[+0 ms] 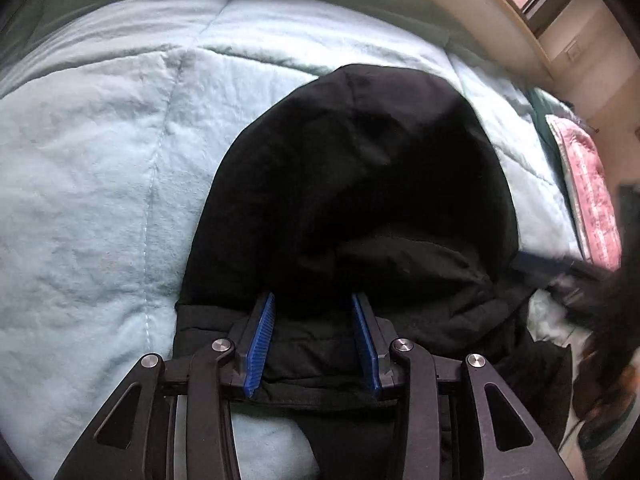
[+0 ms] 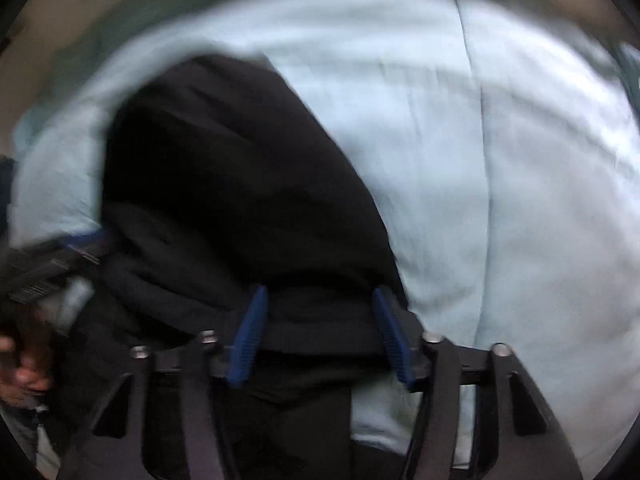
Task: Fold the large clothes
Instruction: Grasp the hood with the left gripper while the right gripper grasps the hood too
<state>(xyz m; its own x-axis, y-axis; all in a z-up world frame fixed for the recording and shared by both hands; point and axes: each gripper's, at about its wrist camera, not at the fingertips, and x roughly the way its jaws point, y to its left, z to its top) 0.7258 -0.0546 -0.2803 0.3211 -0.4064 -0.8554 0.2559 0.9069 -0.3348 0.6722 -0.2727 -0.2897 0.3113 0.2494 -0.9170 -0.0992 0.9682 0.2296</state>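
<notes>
While both grippers hang above the near edge of the garment (image 1: 360, 184), neither one has it: the left gripper (image 1: 313, 304) stands with its blue pads apart and only dark cloth showing in the gap below them, and the right gripper (image 2: 320, 300) stands wider apart in the same way, its pads clear of the fabric as far as the blurred right view lets one judge. The garment, black and already doubled over, lies on the pale blue quilt (image 1: 100, 180) with its long axis running straight away from the grippers toward its rounded far end. In the left view it spreads ahead and to the right; in the right view it spreads ahead and to the left, so the two grippers flank the near edge, one toward each corner. The left looks set further in from its side edge than the right, which sits near the right-hand border where quilt shows beside it. The next fold probably depends on each gripper coming down onto its own corner of that near edge.
</notes>
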